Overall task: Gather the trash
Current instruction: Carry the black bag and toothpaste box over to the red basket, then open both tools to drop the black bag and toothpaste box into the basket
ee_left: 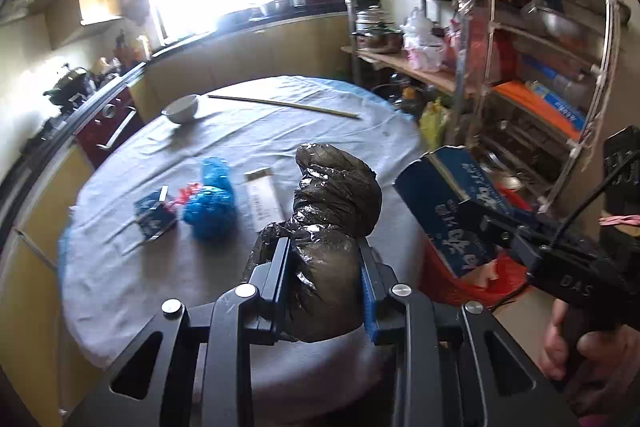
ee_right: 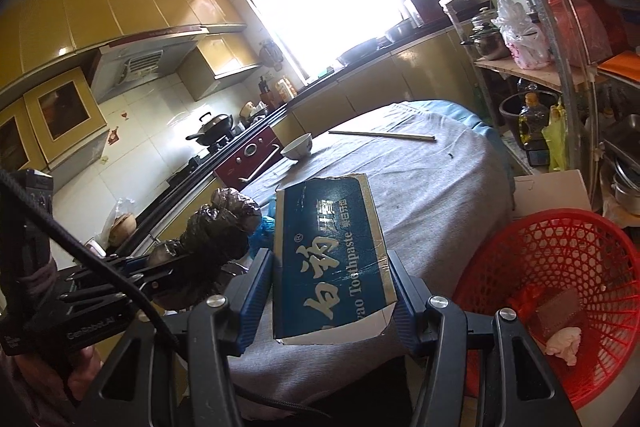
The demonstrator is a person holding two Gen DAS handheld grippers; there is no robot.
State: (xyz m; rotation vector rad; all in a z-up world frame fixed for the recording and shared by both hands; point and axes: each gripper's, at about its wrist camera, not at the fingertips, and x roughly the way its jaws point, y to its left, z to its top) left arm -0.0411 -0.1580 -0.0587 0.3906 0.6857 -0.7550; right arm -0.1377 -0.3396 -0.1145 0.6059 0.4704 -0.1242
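Left tool [ee_left: 326,279] was pinching a crumpled black plastic bag [ee_left: 334,211] above the near edge of the bench [ee_left: 120,267]; the bag looked light and squashy, so the fat middle was the best place to squeeze. Right tool [ee_right: 332,291] was pinching a blue toothpaste box [ee_right: 328,259] by its long sides, beside the red basket [ee_right: 560,267]. That box looked light, thin and easy to crush.
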